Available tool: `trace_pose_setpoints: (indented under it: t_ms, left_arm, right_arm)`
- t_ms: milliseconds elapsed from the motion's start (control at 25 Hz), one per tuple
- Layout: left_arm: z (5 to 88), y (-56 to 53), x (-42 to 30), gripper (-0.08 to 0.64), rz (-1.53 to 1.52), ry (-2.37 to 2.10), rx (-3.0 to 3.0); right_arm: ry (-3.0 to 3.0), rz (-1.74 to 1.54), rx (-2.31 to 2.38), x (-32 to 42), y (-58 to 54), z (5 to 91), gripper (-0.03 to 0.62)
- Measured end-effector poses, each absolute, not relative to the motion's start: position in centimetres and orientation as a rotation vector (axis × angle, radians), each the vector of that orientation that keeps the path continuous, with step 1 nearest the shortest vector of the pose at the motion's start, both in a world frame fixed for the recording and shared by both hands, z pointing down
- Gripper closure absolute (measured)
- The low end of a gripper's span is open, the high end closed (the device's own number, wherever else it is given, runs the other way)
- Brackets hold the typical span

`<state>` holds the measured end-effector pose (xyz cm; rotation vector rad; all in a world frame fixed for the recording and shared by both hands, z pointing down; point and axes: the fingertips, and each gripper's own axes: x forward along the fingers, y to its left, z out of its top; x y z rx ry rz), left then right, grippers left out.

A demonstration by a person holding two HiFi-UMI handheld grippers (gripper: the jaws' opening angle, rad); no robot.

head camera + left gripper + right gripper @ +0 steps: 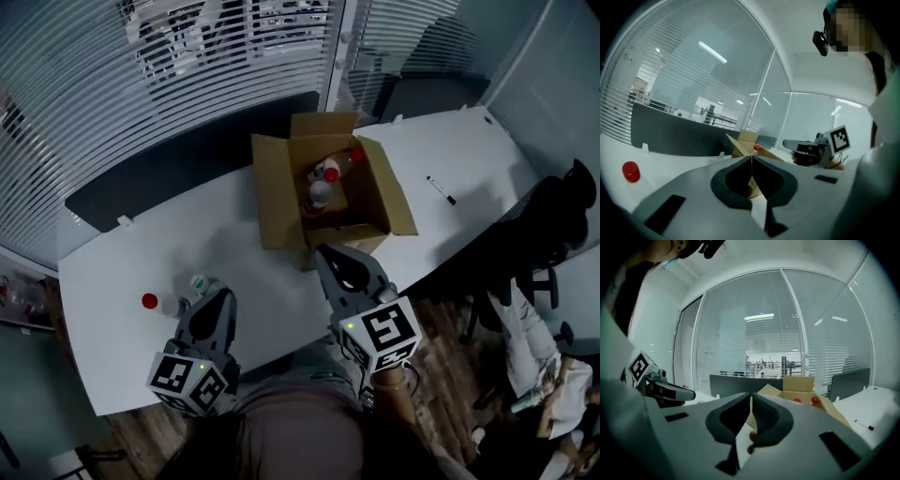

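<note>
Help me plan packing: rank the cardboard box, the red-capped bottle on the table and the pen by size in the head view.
1. cardboard box
2. red-capped bottle
3. pen, similar length but much thinner

Item count, located from the box:

- One open brown cardboard box (277, 199), on one white table (450, 141).
- Inside the box: three clear plastic bottles, namely two red-capped bottles (330, 174) and one pale-capped bottle (319, 195).
- Left of the box, well apart: two clear plastic bottles, namely one red-capped table bottle (149, 301) and one green-and-white-capped bottle (199, 281).
- Right of the box: one black marker pen (441, 190).
- Near side of the box: two grey handheld grippers, namely the left gripper (223, 296) and the right gripper (324, 252).
</note>
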<state>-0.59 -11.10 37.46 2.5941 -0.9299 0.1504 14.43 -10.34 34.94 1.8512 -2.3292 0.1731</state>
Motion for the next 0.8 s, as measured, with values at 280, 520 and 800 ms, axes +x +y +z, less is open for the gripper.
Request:
trace_pose_setpoints:
  t_ms: [280,520,800]
  left_arm:
    - [38.2,-12.6,3.7,0.551,0.131,-0.921,2.598]
    - [37.9,-13.7,7.0,0.551,0.132,-0.935,2.59]
    - [37.6,-14.5,9.6,0.551,0.147,-0.984,2.558]
  right_arm:
    - [-2.329,0.173,1.837,19.0,-12.2,34.6,0.558]
    - [-2.319,0.193,1.835,22.3,-13.0,35.0,0.558]
    - [-2.34,0.208,1.787,24.9,-14.6,35.2,0.558]
